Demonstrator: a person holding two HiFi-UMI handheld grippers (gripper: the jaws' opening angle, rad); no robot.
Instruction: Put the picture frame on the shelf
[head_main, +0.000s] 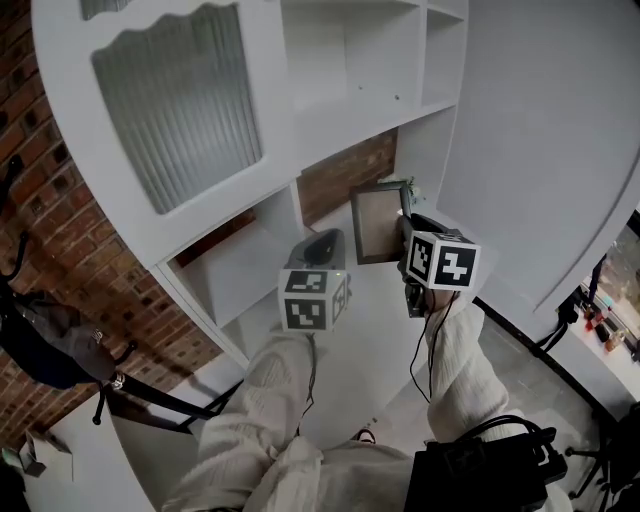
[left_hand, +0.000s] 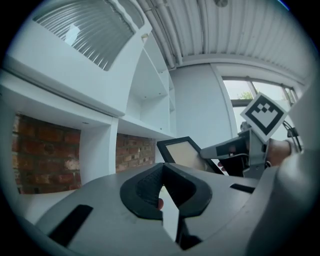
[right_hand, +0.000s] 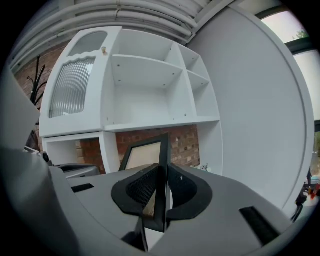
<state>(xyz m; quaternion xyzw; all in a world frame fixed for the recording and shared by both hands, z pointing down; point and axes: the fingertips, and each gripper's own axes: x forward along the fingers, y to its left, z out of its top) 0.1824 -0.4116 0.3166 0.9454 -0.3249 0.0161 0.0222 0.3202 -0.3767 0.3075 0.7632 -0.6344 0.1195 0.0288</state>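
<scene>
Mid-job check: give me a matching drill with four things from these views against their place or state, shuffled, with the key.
Things:
1. right gripper
2. left gripper
3. ribbed glass door
4. brick wall

Place or state:
A. shows at the back of the lower shelf bays
B. shut on the edge of the picture frame
C. upper left of the shelf unit
D. jaws together, nothing held

Pairs: 1-B, 2-D, 3-C, 4-A
</scene>
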